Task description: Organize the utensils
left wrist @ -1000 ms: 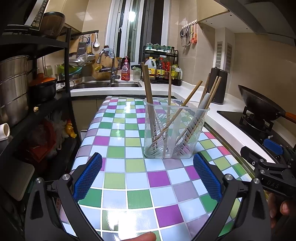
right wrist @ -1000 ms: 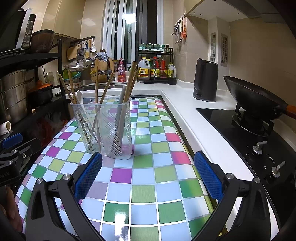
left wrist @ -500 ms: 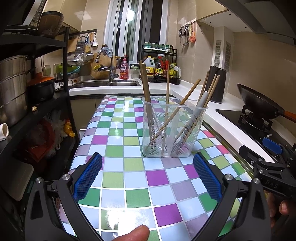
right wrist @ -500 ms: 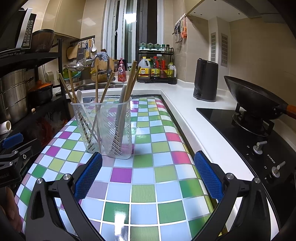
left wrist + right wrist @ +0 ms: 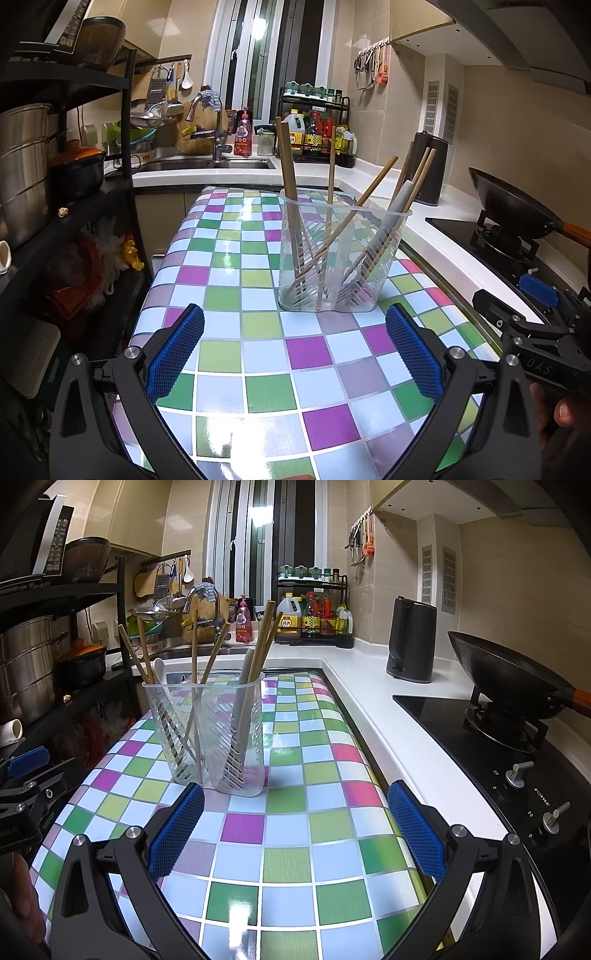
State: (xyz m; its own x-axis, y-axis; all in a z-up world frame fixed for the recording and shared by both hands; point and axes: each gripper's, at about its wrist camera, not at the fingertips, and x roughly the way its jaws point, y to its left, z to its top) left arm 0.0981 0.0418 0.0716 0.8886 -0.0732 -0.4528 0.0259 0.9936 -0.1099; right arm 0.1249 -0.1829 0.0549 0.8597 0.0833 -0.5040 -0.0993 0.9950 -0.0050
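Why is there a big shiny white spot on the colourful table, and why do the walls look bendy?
Left wrist view: light glares white off the glossy checkered tablecloth. Right wrist view: a smaller glare patch shows low on it; the fisheye lens bends straight edges in both views.

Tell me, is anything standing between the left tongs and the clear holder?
Nothing visible. Only bare checkered tabletop lies between the open left tongs and the holder, which stands directly ahead.

The surface (image 5: 258, 354) wears a glossy checked covering that mirrors the lamps. The holder (image 5: 343, 258) is clear ribbed plastic; the chopsticks (image 5: 288, 173) in it look like matt wood. Both tongs carry rough, knobbled blue pads (image 5: 177, 827) on smooth black plastic arms.
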